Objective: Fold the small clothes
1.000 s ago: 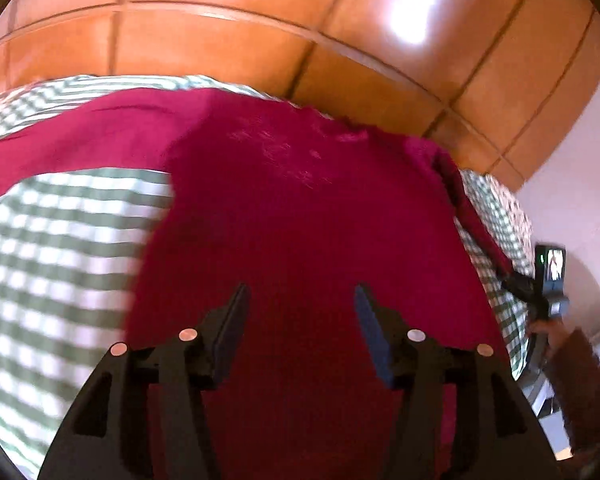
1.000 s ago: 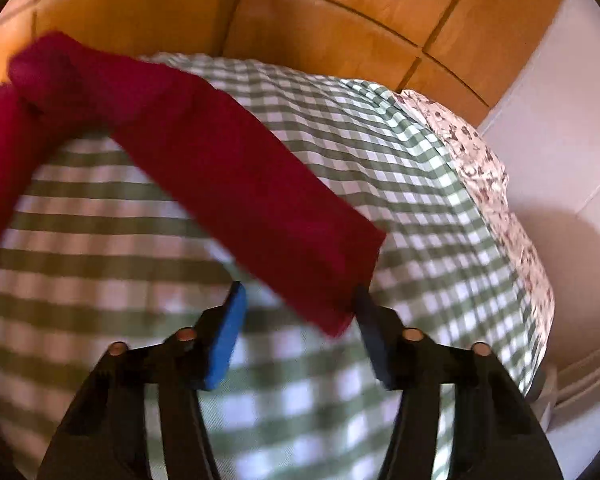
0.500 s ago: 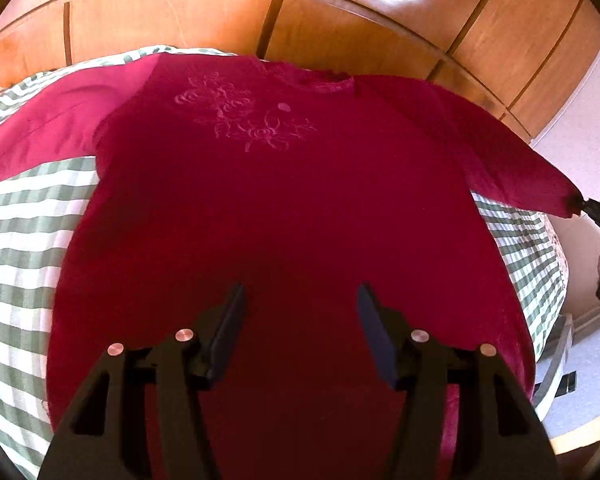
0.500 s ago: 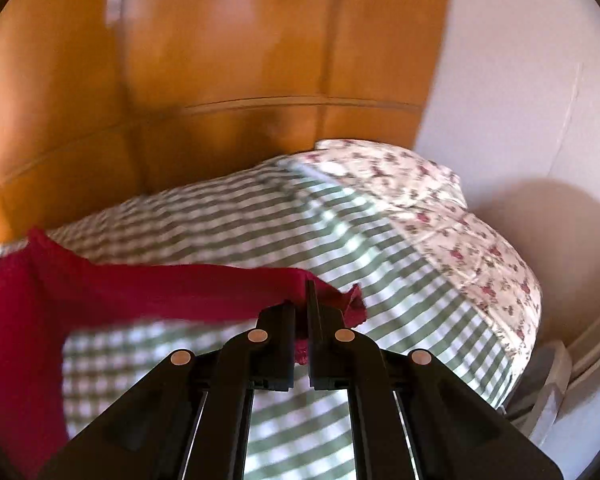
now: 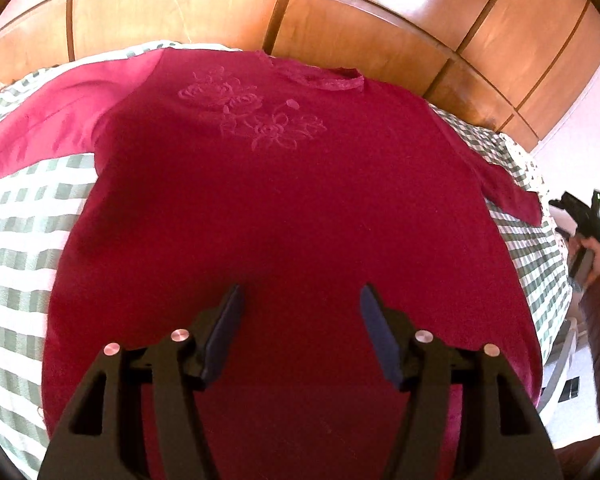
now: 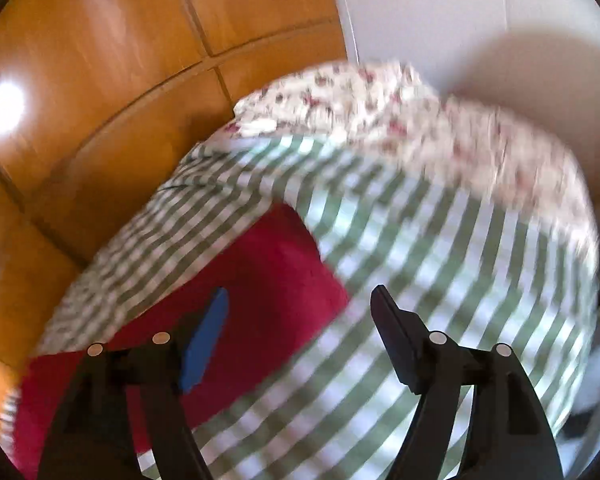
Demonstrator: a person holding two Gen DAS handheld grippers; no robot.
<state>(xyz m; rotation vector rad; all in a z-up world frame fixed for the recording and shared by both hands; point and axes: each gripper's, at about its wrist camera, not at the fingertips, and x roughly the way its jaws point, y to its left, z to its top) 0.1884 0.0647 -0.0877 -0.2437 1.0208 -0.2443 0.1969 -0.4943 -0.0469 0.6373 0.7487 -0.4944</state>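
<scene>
Red top [image 5: 284, 208] is lying flat, front up, on the green-checked bedspread [image 5: 24, 216], neckline toward the far wooden panelling [image 5: 220, 12]. Left hand-held gripper [image 5: 300, 312] is hovering over the near hem, jaws apart and just opening, gripping nothing. Right hand-held gripper [image 6: 300, 312] (view blurred) is hanging over the right sleeve [image 6: 260, 280], jaws just sprung wide, cloth not pinched. Floral pillow [image 6: 400, 120] is sitting at the far right.

Both wrist views angled down, apparently sharing bedspread [image 5: 24, 216]
</scene>
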